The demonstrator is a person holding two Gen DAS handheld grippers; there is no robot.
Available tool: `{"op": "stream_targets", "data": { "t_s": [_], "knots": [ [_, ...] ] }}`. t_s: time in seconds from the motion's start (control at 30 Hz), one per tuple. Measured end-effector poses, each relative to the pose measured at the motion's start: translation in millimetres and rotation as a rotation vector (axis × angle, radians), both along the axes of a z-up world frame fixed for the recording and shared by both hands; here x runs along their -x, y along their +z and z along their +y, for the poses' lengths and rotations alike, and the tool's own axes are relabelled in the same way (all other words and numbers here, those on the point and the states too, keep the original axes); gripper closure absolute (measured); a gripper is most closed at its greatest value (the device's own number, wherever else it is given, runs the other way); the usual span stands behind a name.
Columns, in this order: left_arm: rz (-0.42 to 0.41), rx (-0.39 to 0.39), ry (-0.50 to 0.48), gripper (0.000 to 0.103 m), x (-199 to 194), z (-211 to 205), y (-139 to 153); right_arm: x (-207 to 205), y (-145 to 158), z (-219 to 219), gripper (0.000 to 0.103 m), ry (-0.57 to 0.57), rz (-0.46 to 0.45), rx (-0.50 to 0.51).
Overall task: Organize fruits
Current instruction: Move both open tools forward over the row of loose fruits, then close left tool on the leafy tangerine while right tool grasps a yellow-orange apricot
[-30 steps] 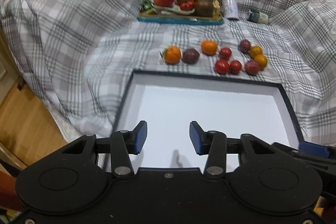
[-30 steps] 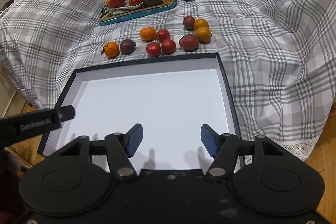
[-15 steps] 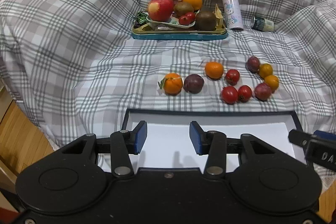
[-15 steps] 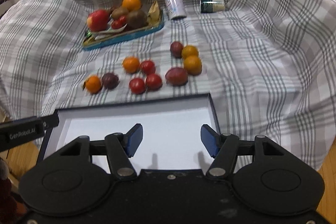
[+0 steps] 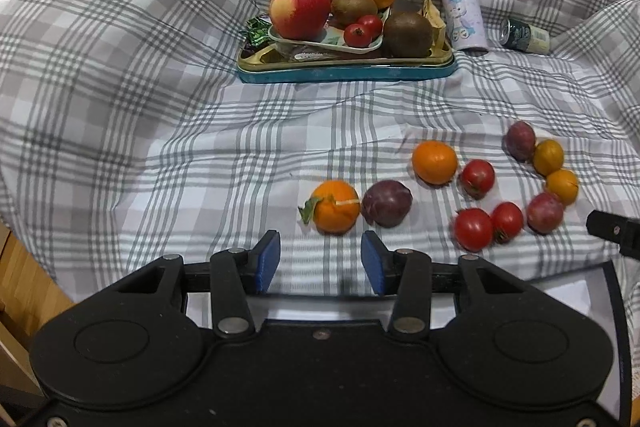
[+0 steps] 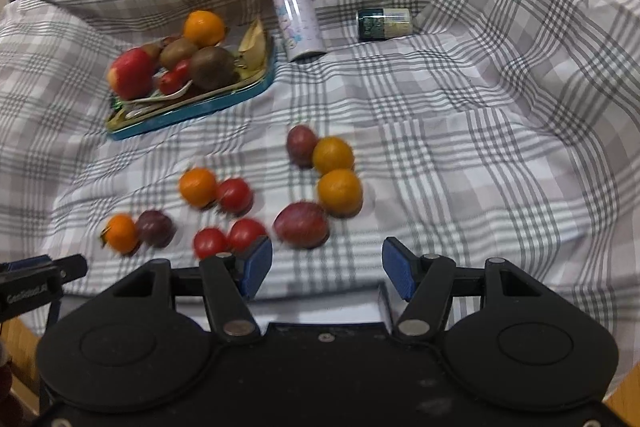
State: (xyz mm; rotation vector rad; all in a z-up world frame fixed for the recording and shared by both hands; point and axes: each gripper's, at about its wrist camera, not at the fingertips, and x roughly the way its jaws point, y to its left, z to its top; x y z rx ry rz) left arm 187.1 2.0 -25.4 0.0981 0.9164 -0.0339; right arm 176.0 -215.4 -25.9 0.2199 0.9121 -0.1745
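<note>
Loose fruit lies on the checked cloth: an orange with a leaf (image 5: pixel 335 206), a purple plum (image 5: pixel 386 203), a second orange (image 5: pixel 434 162), several red tomatoes (image 5: pixel 473 229) and yellow fruits (image 5: pixel 561 186). My left gripper (image 5: pixel 320 262) is open and empty, just short of the leafed orange. My right gripper (image 6: pixel 327 267) is open and empty, just short of a large plum (image 6: pixel 301 224) and the tomatoes (image 6: pixel 247 234). A white box with a black rim (image 5: pixel 612 291) lies under both grippers, mostly hidden.
A teal tray (image 5: pixel 344 71) at the back holds an apple (image 5: pixel 300 10), kiwis, an orange and small tomatoes. A lilac bottle (image 5: pixel 460 11) and a small dark jar (image 5: pixel 524 34) stand to its right. The cloth rises in folds on all sides. Wooden floor shows at left.
Both grippers have moved forward over the white box toward the loose fruit, which now looks larger and closer. The box has slid almost out of view beneath them. Both stay open.
</note>
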Motion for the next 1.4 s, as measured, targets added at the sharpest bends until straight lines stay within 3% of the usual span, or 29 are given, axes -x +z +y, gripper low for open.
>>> {"op": "stream_targets", "data": {
  "t_s": [0.4,0.93,1.4],
  "knots": [
    [0.07,-0.002,-0.008,0.051,-43.9,-4.1,-22.1,-54.5,-24.6,-12.3,0.038,-0.033,0.033,0.007],
    [0.168,0.012,0.019,0.049,-72.4,-1.1,-54.2,-86.3,-58.2,-17.6,0.038,-0.056,0.093,-0.005],
    [0.14,0.016,0.035,0.046,-82.7,-1.3,-58.0,-91.0,-68.3,-13.4,0.033,-0.046,0.077,0.025]
  ]
}}
